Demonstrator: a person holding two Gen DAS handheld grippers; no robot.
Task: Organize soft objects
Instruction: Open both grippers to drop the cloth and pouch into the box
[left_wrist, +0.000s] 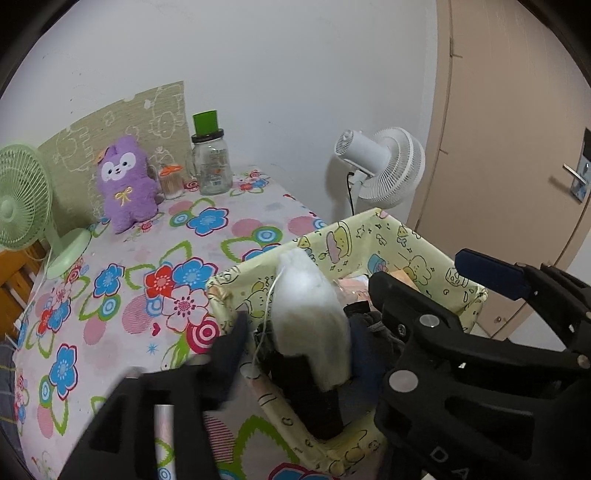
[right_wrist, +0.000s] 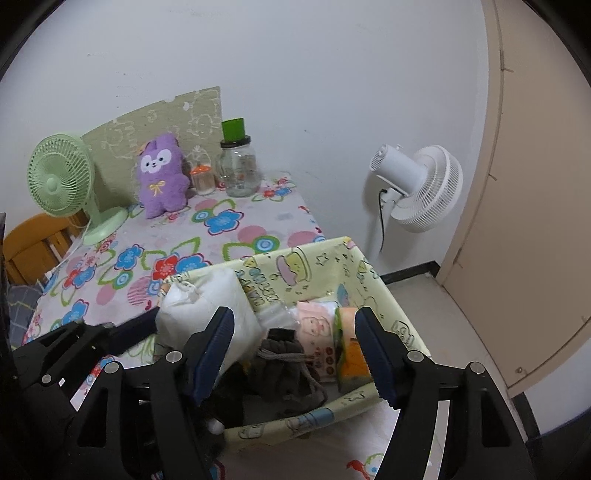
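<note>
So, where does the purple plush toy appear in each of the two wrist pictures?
Left wrist view: the purple plush toy stands upright at the far left of the table, beside the green fan.
Right wrist view: the purple plush toy is upper left, right of the green fan.
Shared landmark: the glass jar with green cap, right of the toy.

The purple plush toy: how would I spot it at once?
Look to the far end of the flower-patterned table, against the wall. The fluffy purple plush toy stands between a pale green desk fan and a clear glass jar; only it has a white face.
</note>
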